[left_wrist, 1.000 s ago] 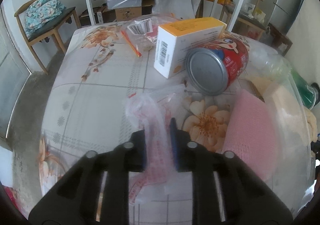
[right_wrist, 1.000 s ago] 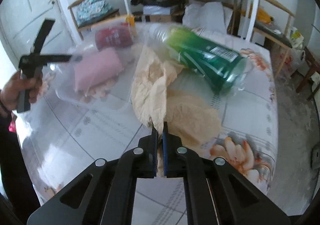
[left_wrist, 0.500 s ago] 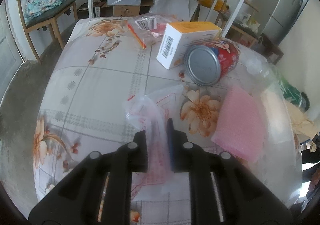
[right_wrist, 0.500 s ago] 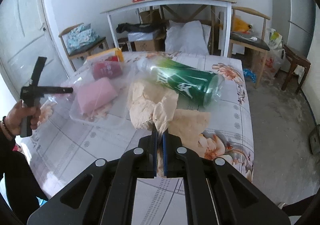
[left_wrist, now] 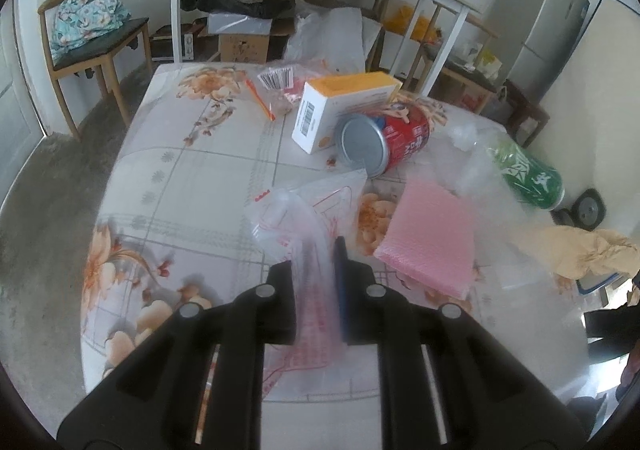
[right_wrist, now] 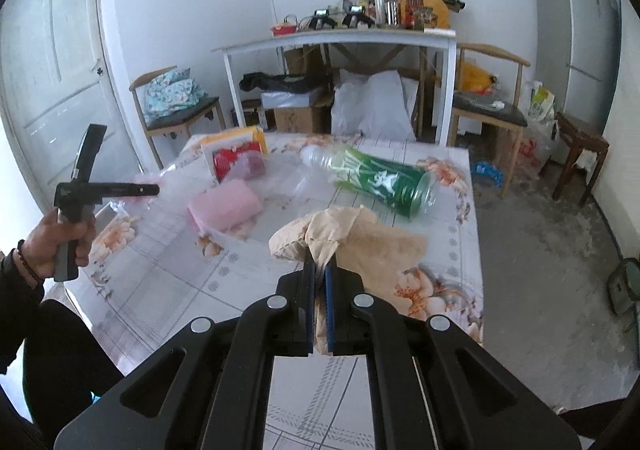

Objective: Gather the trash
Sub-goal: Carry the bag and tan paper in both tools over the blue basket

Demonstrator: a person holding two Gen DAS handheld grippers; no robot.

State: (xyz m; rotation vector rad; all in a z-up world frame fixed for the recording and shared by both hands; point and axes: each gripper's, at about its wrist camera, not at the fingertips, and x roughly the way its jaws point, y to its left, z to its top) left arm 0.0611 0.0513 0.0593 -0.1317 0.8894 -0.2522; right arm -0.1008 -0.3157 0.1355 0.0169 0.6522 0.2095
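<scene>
My left gripper [left_wrist: 314, 250] is shut on a clear plastic bag [left_wrist: 304, 209] with red print and holds it above the flowered table [left_wrist: 180, 169]. The same gripper shows in the right wrist view [right_wrist: 154, 189], at the left. My right gripper [right_wrist: 319, 266] is shut on crumpled brown paper [right_wrist: 352, 234], lifted off the table; the paper also shows in the left wrist view [left_wrist: 580, 254]. On the table lie a pink foam pad [left_wrist: 430, 242], a red can [left_wrist: 384, 137], a white and orange box [left_wrist: 340, 105] and a green bottle [right_wrist: 380, 177].
A small clear packet with a barcode [left_wrist: 280, 85] lies at the table's far end. Behind the table stand a white desk [right_wrist: 340, 41], wooden chairs [right_wrist: 176, 117] and cardboard boxes [left_wrist: 244, 41]. A fridge [right_wrist: 576, 29] stands at the right. The floor [right_wrist: 540, 230] is grey concrete.
Both grippers have risen and pulled back from the table. The brown paper has come up off the table with my right gripper. The plastic bag has stayed in my left gripper.
</scene>
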